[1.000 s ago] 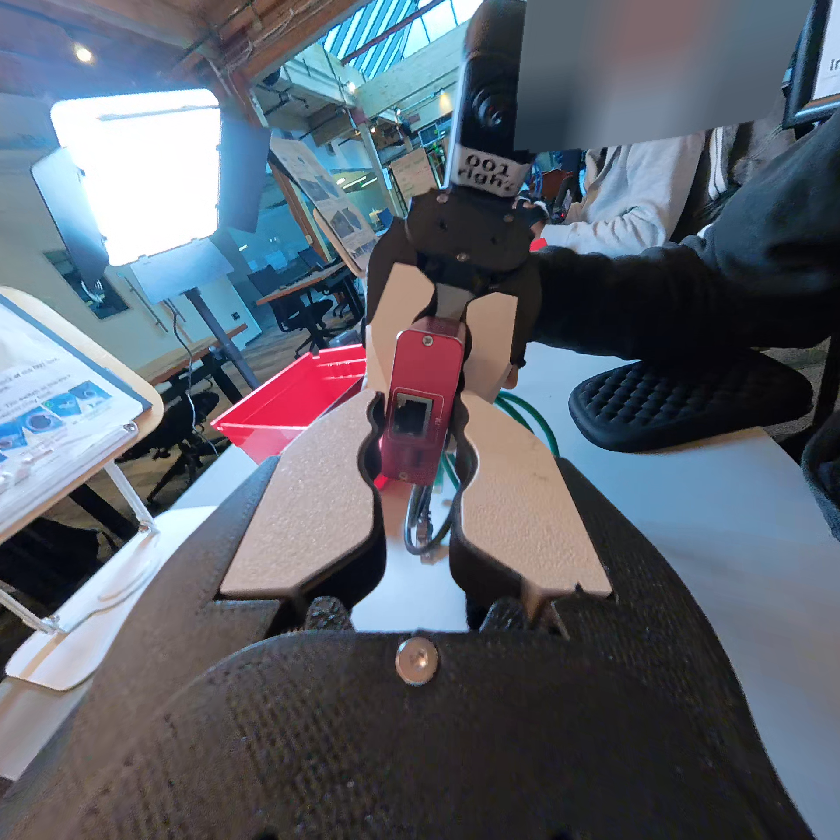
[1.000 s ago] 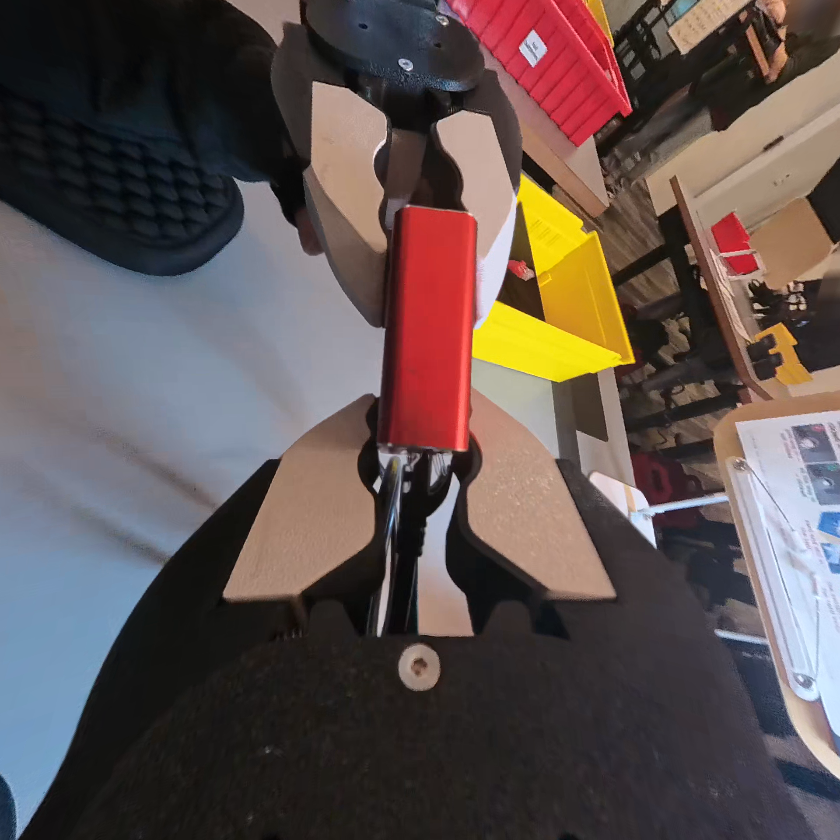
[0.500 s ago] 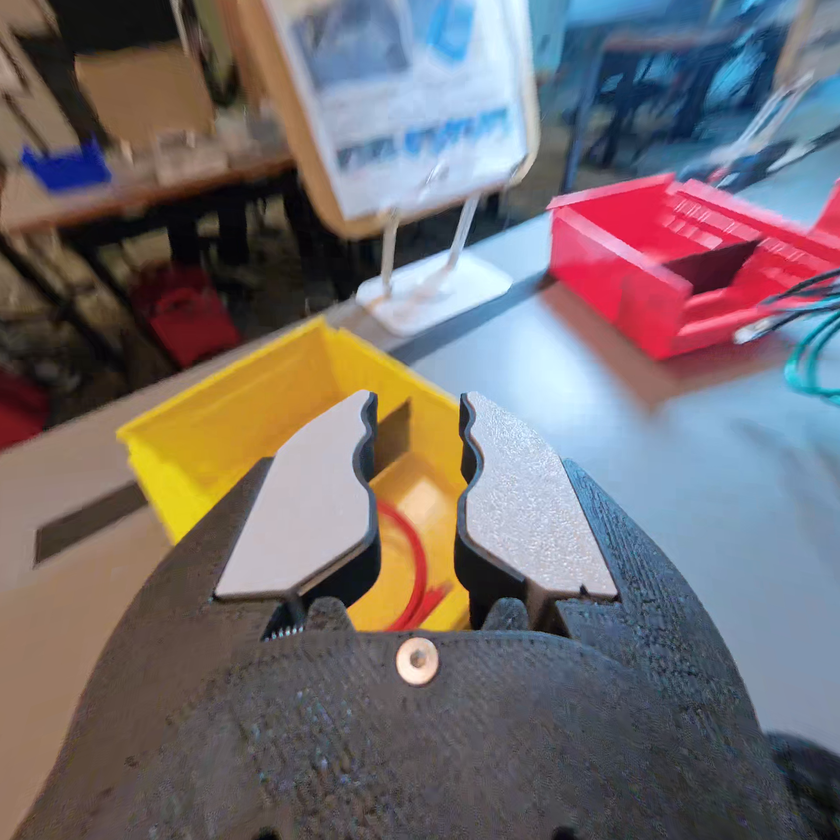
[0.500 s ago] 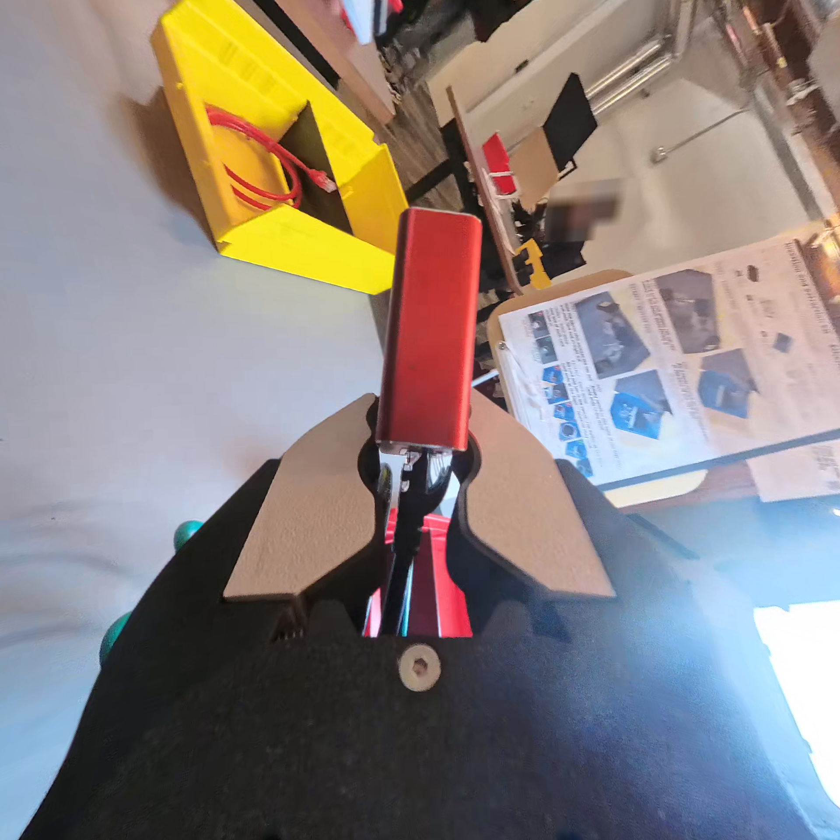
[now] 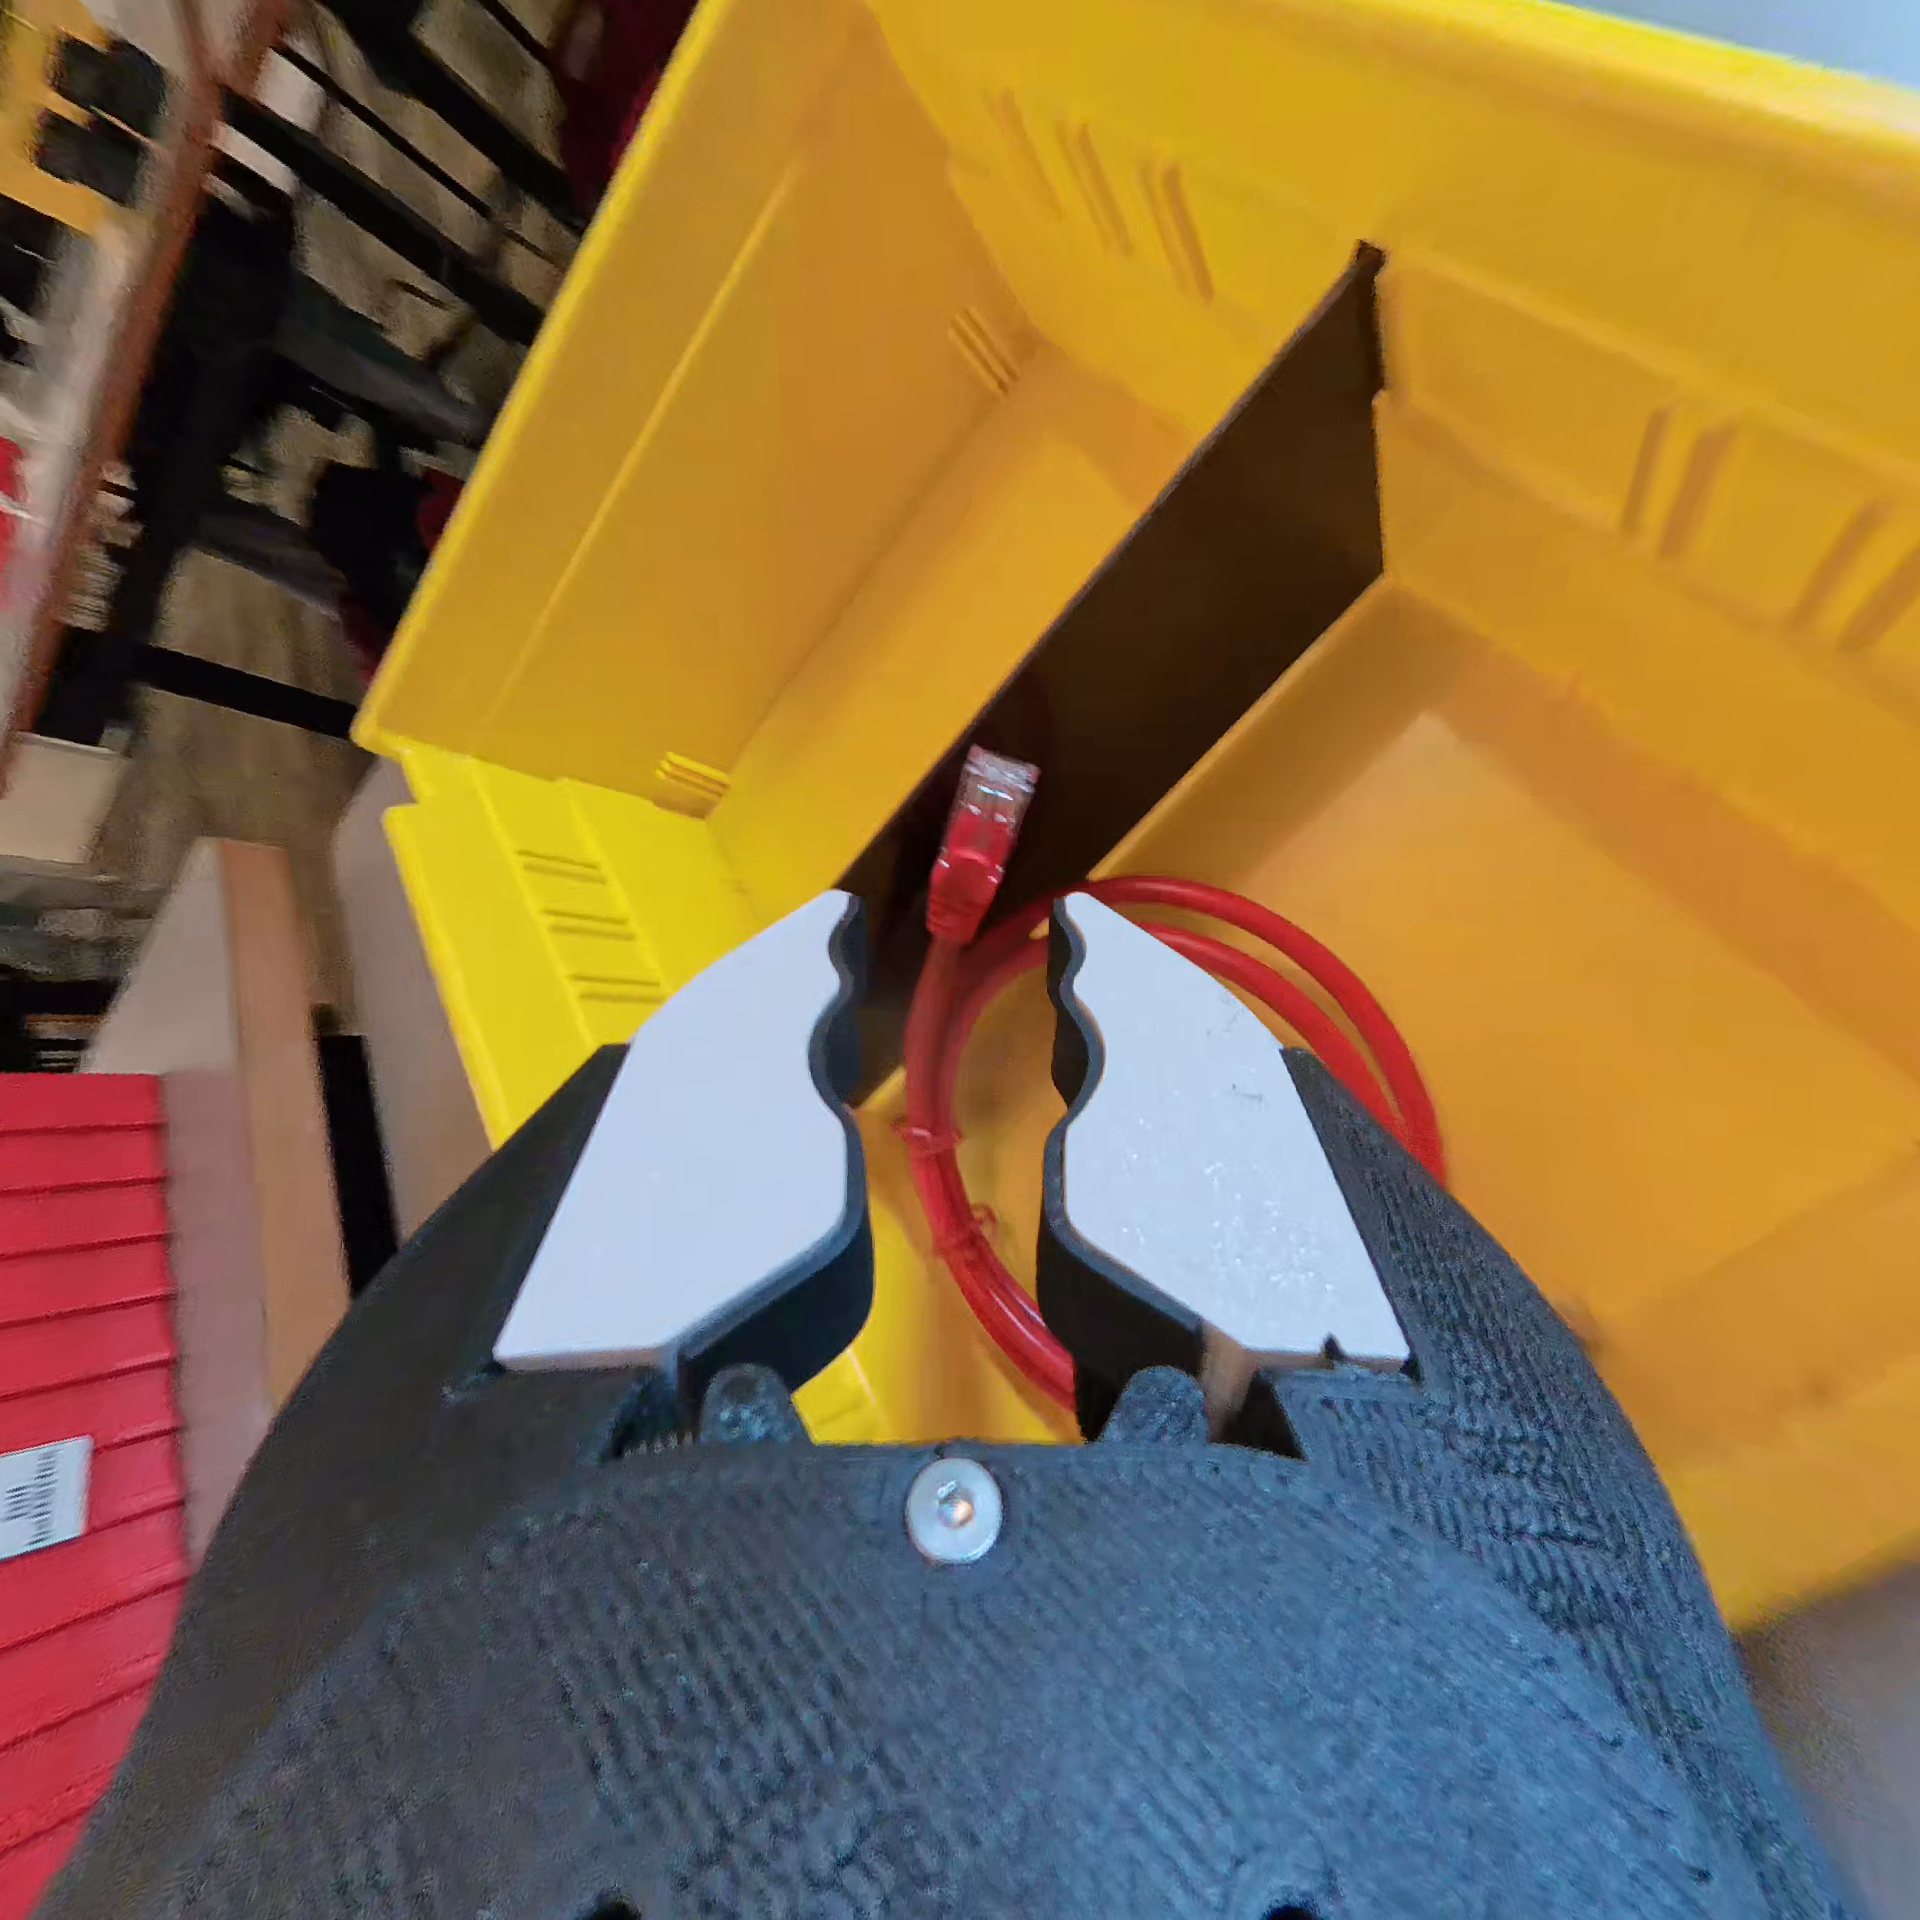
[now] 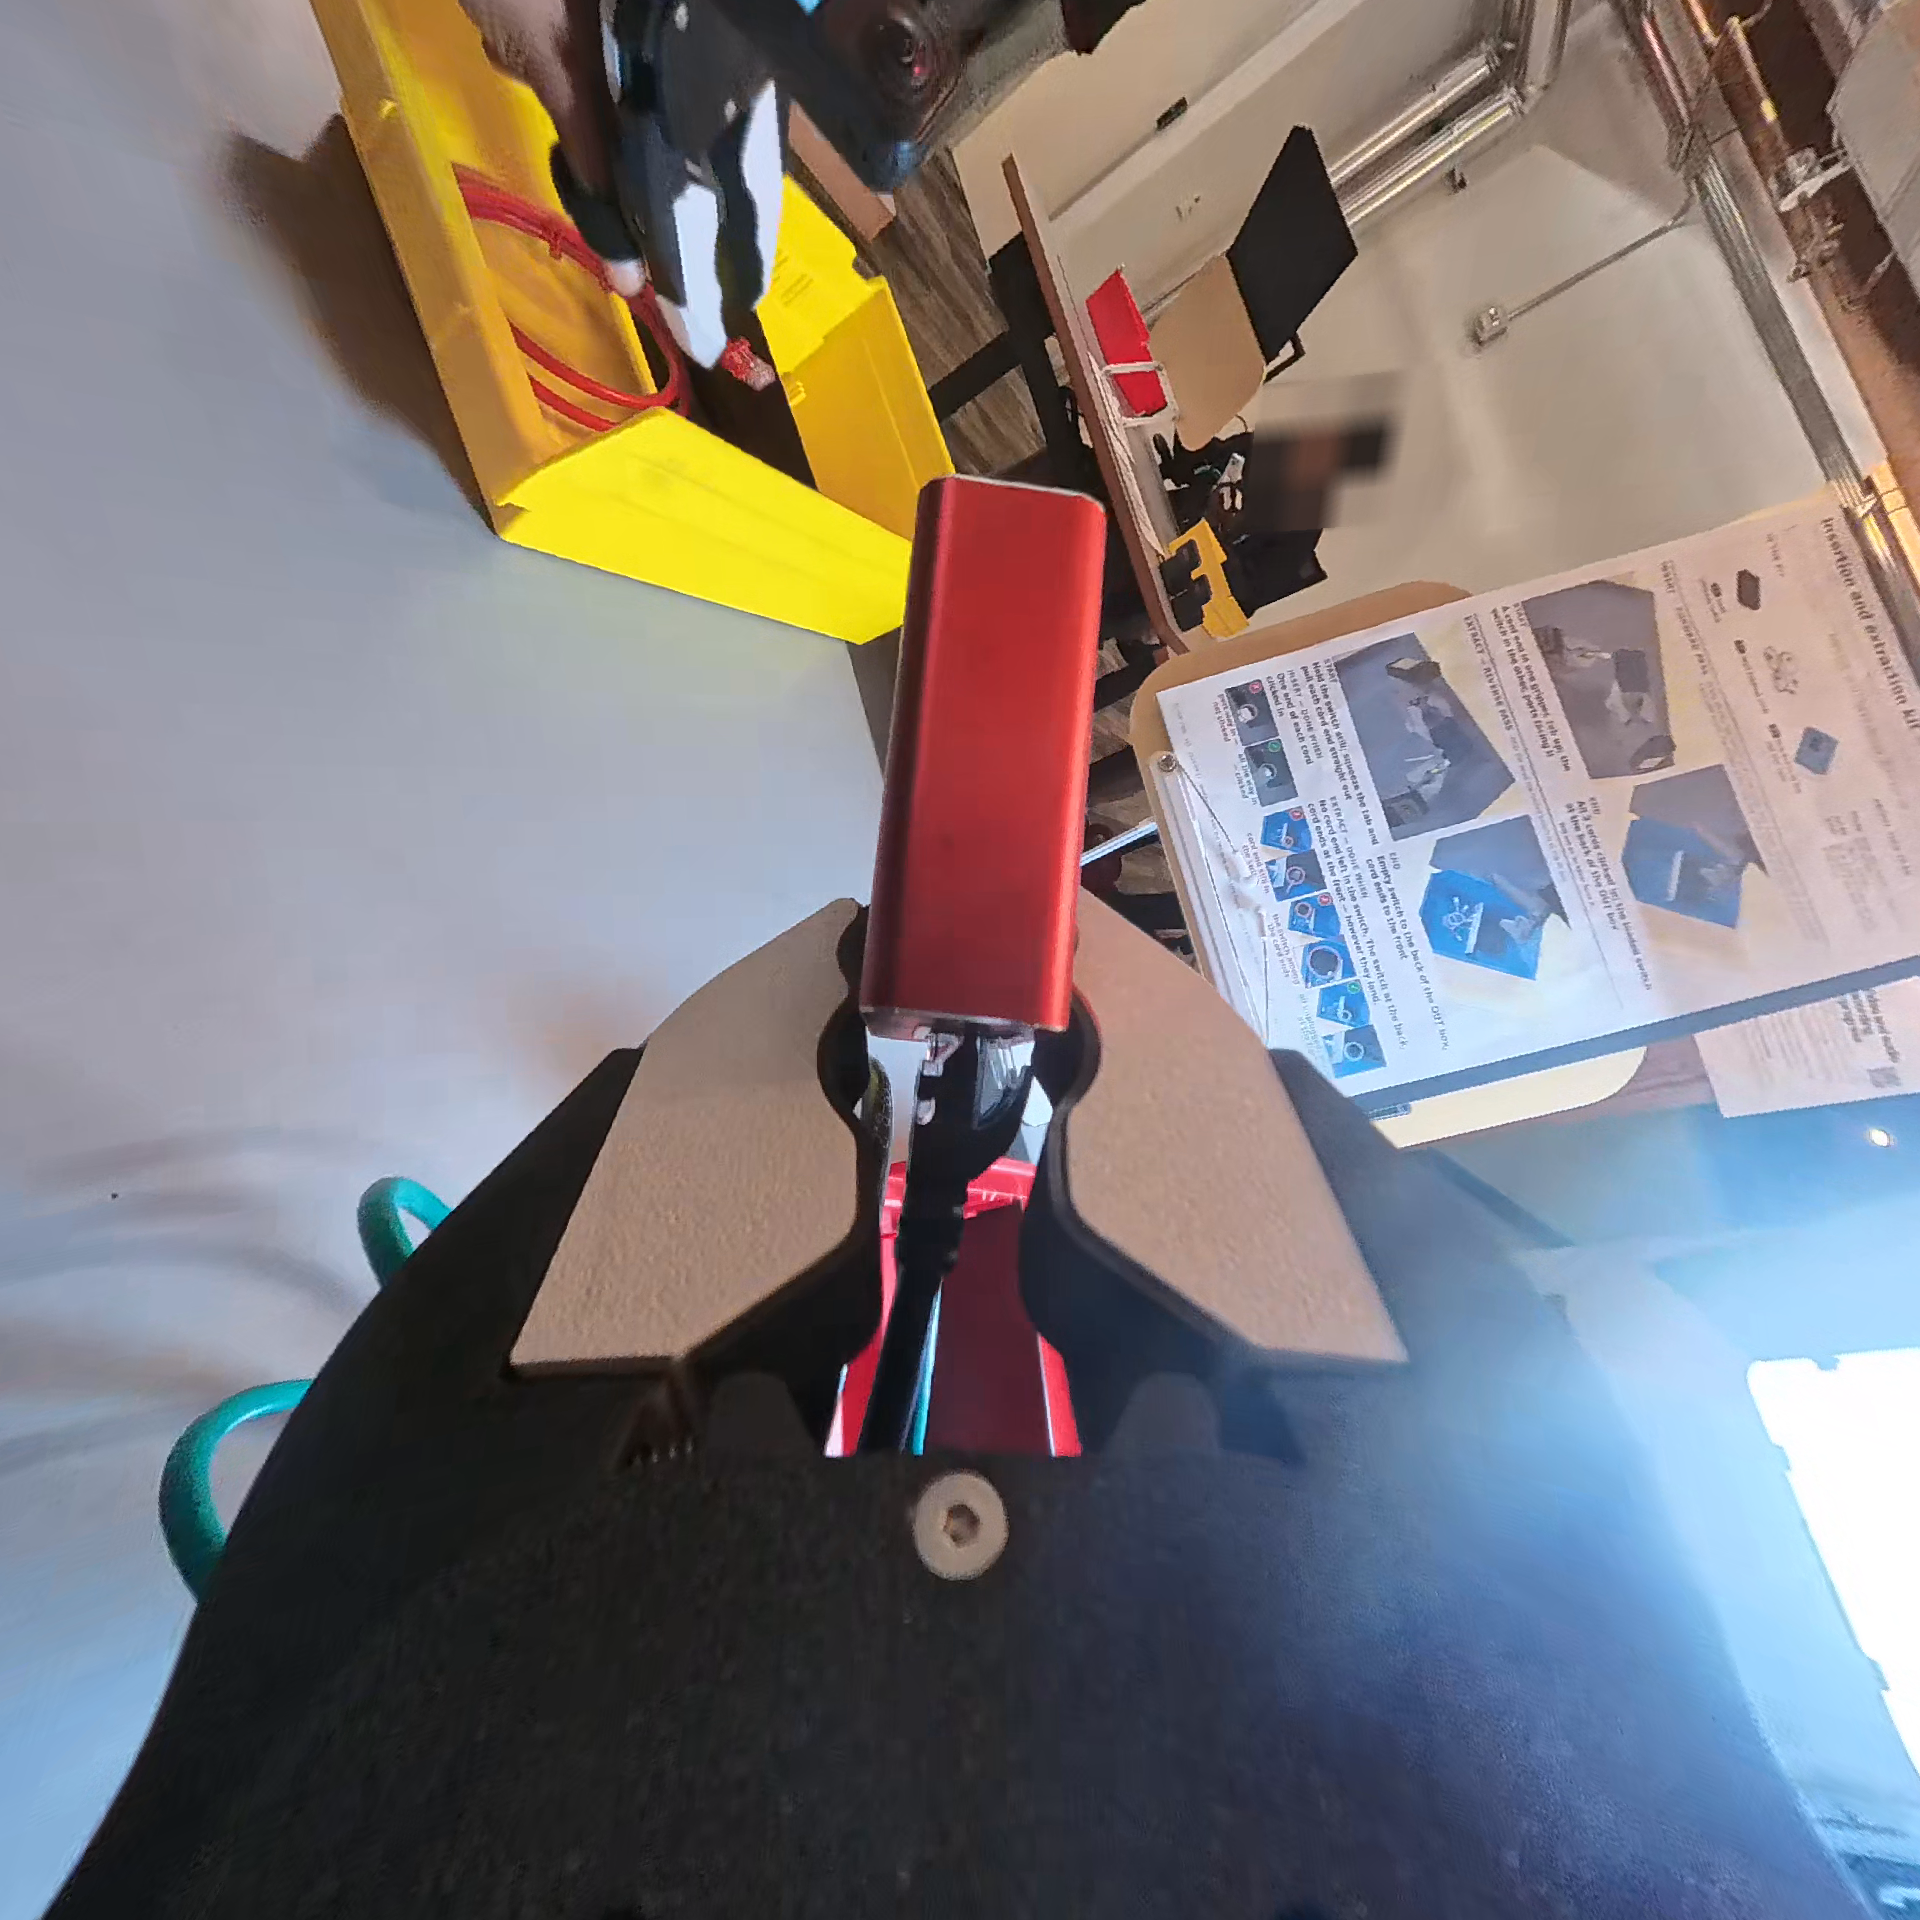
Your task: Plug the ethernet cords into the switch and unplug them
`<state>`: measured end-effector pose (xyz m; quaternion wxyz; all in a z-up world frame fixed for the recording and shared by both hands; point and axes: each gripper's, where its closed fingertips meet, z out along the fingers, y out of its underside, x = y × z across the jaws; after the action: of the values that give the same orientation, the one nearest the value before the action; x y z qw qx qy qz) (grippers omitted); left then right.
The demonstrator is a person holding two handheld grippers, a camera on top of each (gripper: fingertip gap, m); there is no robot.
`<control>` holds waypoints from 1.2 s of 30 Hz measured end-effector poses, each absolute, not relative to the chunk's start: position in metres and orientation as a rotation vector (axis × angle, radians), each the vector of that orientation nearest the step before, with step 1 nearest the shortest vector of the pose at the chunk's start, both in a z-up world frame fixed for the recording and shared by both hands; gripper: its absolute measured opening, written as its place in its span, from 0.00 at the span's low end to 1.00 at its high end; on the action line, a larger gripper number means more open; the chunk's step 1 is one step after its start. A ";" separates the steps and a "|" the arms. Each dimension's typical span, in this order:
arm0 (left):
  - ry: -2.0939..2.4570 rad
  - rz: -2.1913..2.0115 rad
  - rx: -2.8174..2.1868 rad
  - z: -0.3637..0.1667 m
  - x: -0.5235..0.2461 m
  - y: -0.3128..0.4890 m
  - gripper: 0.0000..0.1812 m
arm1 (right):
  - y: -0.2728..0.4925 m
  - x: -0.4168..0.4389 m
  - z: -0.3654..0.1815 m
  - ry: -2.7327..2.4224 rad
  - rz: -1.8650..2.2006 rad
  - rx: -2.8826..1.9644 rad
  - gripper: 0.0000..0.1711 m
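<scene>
My right gripper [image 6: 961, 966] is shut on a red metal switch [image 6: 987, 748] and holds it upright above the white table; a black cord [image 6: 920, 1247] is plugged into its near end. My left gripper [image 5: 951, 914] is open inside a yellow bin [image 5: 1558, 727], its fingers on either side of a coiled red ethernet cord [image 5: 935, 1122] whose plug [image 5: 982, 821] points up against a black divider. In the right wrist view the left gripper [image 6: 707, 312] shows far off in the yellow bin [image 6: 665, 499], over the red cord [image 6: 582, 384].
A green cord [image 6: 208, 1475] loops on the white table [image 6: 364, 779] by my right gripper. A red bin [image 5: 62, 1299] lies left of the yellow one. A board with printed sheets [image 6: 1558, 810] stands past the table edge. A black divider [image 5: 1195, 644] splits the yellow bin. One gripper's finger ends stand about 40 cm off the other's.
My left gripper let go of the switch, swung away and came down into the yellow bin over the red cord. My right gripper keeps the switch and has turned toward the bin.
</scene>
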<state>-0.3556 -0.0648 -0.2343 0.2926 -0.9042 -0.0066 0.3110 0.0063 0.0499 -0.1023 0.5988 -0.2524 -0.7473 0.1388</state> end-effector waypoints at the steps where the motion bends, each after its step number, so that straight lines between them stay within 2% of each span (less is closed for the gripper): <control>1: -0.002 0.888 -2.382 -0.234 -0.360 -0.062 0.18 | 0.051 0.006 -0.103 -1.732 0.326 -0.589 0.16; 8: 0.039 0.949 -2.305 -0.235 -0.363 -0.058 0.08 | 0.052 0.004 -0.108 -1.735 0.352 -0.592 0.16; 9: 0.045 0.947 -2.298 -0.236 -0.362 -0.058 0.09 | 0.052 0.004 -0.109 -1.738 0.355 -0.594 0.16; 12: 0.021 0.917 -2.319 -0.242 -0.360 -0.058 0.19 | 0.052 0.003 -0.111 -1.741 0.360 -0.596 0.16; 16: -0.018 0.994 -2.281 -0.242 -0.369 -0.056 0.17 | 0.049 0.002 -0.111 -1.744 0.368 -0.588 0.16; 21: -0.046 1.091 -2.232 -0.237 -0.376 -0.058 0.07 | 0.049 0.002 -0.112 -1.745 0.371 -0.589 0.16; 25: -0.088 1.074 -2.204 -0.230 -0.378 -0.063 0.07 | 0.049 0.001 -0.115 -1.751 0.374 -0.590 0.16; 30: -0.107 1.022 -2.148 -0.202 -0.369 -0.067 0.07 | 0.049 0.000 -0.118 -1.761 0.375 -0.591 0.16; 36: -0.076 0.993 -2.038 -0.137 -0.349 -0.077 0.07 | 0.050 -0.001 -0.119 -1.763 0.373 -0.592 0.16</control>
<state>-0.3488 -0.0767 -0.1372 0.4228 -0.8142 -0.0303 0.3968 -0.0009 0.0496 -0.1194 0.5829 -0.2538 -0.7552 0.1599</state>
